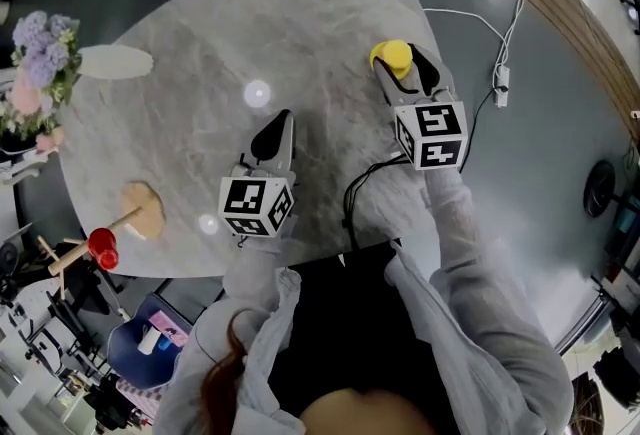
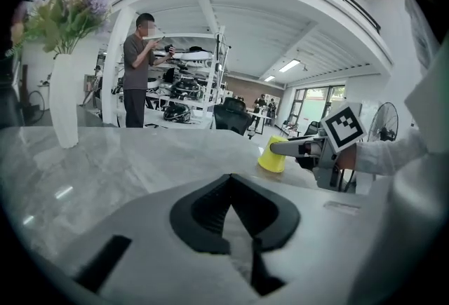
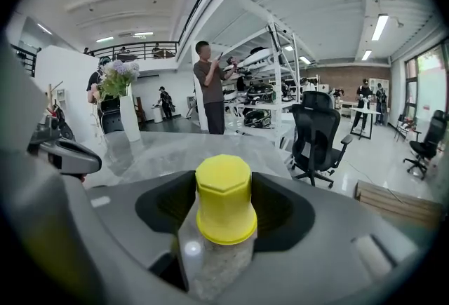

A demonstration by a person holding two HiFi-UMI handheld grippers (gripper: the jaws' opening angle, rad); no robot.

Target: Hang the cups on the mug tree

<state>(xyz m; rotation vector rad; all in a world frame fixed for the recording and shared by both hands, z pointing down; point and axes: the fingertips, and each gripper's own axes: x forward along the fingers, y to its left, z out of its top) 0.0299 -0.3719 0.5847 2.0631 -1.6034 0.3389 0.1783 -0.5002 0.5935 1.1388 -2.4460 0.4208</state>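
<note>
A yellow cup (image 1: pixel 392 56) stands upside down on the marble table (image 1: pixel 300 33), far right. My right gripper (image 1: pixel 400 63) has a jaw on each side of it, pressing on its sides. In the right gripper view the yellow cup (image 3: pixel 224 202) fills the gap between the black pads. My left gripper (image 1: pixel 281 120) rests on the table's middle, shut and holding nothing; the left gripper's (image 2: pixel 235 223) jaws meet at a point. The wooden mug tree (image 1: pixel 130 215) lies at the table's near left edge with a red cup (image 1: pixel 103 246) on a peg.
A white vase (image 1: pixel 115 61) with purple and pink flowers (image 1: pixel 38 58) shows at the far left. A black cable (image 1: pixel 352 203) runs off the near edge. A white cord and plug (image 1: pixel 502 78) lie on the floor to the right. A person (image 3: pixel 209 86) stands beyond the table.
</note>
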